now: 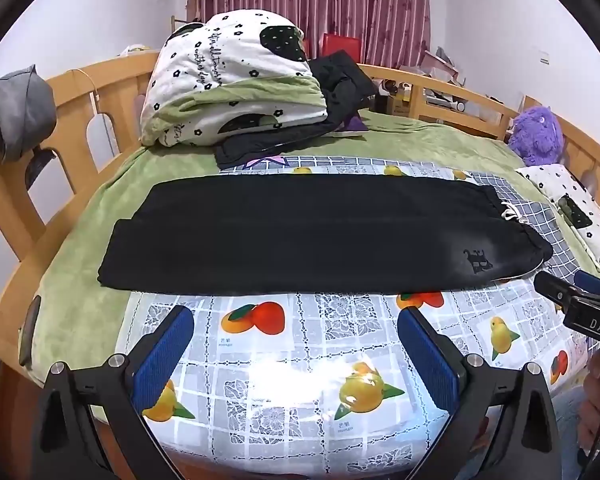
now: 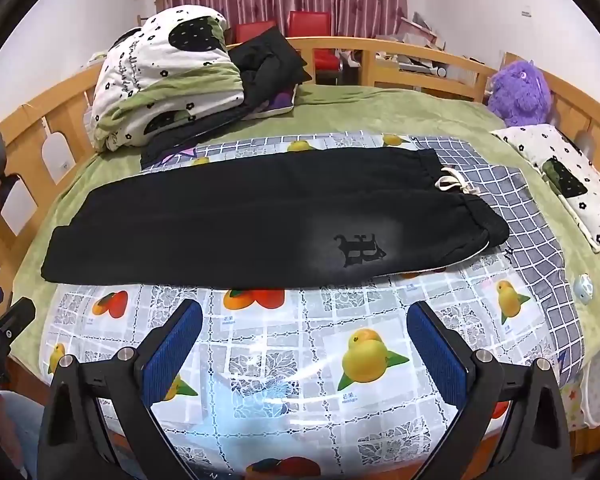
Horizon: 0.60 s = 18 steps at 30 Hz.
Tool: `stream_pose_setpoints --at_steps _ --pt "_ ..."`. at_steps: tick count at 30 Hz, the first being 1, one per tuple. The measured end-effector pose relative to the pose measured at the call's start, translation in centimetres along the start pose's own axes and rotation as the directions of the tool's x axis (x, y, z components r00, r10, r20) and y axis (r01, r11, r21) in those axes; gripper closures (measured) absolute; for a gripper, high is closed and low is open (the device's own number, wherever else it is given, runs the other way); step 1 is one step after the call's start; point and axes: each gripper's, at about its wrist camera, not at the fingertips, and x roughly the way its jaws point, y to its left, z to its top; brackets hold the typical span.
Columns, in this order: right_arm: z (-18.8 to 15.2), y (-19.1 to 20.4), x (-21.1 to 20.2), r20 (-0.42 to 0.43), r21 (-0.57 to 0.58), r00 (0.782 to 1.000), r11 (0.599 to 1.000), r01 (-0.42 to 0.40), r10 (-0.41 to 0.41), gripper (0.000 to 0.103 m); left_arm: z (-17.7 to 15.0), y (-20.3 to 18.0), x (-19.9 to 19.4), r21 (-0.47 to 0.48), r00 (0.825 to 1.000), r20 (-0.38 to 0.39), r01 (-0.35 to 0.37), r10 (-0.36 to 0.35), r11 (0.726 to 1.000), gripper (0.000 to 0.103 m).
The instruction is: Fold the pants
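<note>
Black pants (image 2: 236, 216) lie flat on the fruit-print cloth (image 2: 300, 344); both grippers' jaws spread, empty.

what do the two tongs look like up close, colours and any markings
Both the left tongs and right tongs have black angular frames with silver bolts and blue ribbed pads. In the left view, the right tongs' black body bears white letters "DAS".

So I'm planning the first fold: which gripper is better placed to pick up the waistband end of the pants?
The right gripper. In its view the waistband lies closer; the left gripper sits nearer the leg ends. Both are open, above the fruit-print cloth, touching nothing.
</note>
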Motion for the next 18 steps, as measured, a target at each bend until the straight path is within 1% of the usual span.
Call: stream_pose_setpoints --at_steps 18 --pt "-0.04 0.46 -0.07 -0.002 -0.008 1.000 1.000 0.000 0.000 0.002 0.06 0.32 -0.08 0.003 1.000 -0.001 -0.015 0.015 1.000 0.001"
